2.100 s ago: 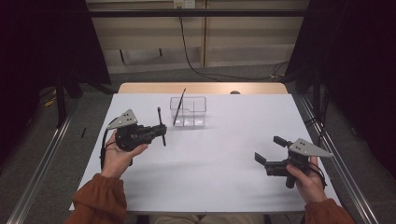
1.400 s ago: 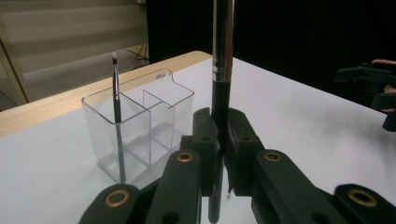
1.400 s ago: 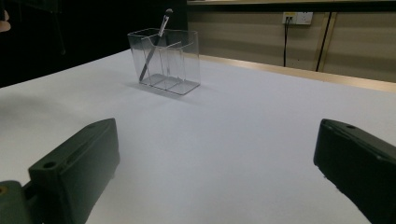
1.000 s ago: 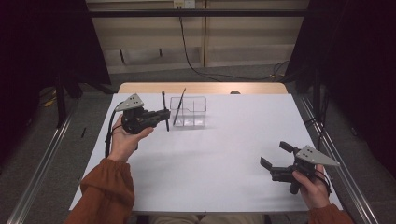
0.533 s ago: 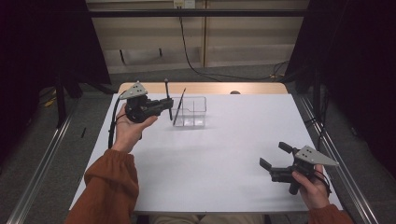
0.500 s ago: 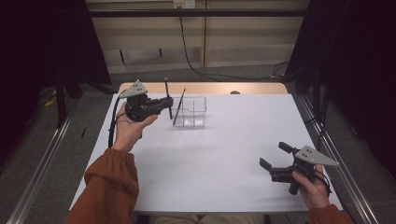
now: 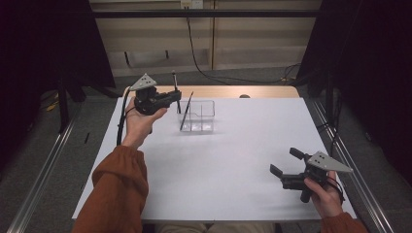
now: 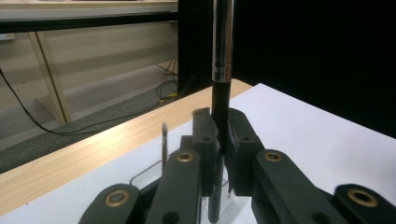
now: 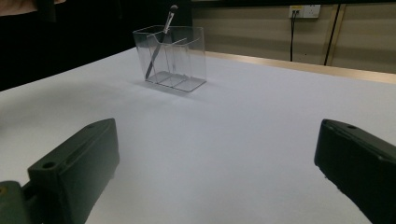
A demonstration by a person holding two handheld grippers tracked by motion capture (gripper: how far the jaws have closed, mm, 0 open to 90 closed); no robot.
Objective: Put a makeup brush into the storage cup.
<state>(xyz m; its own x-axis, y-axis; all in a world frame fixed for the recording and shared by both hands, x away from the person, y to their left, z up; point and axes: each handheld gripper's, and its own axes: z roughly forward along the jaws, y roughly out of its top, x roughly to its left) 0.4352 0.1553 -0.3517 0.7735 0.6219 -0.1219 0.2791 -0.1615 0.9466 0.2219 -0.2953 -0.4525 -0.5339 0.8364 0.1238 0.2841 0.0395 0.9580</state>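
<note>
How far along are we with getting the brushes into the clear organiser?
Done: one slim dark makeup brush already leans in the clear plastic compartment organiser. In hand: the left tool is shut on a second black brush with a silver ferrule, held upright just left of the organiser. Left: lowering that brush into a compartment and letting go. The right tool rests open near the white table's right edge.

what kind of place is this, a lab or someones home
Probably a lab recording booth, not a home: black curtains flank a white table, a person works handheld tongs trailing cables, and metal rails line the floor.
</note>
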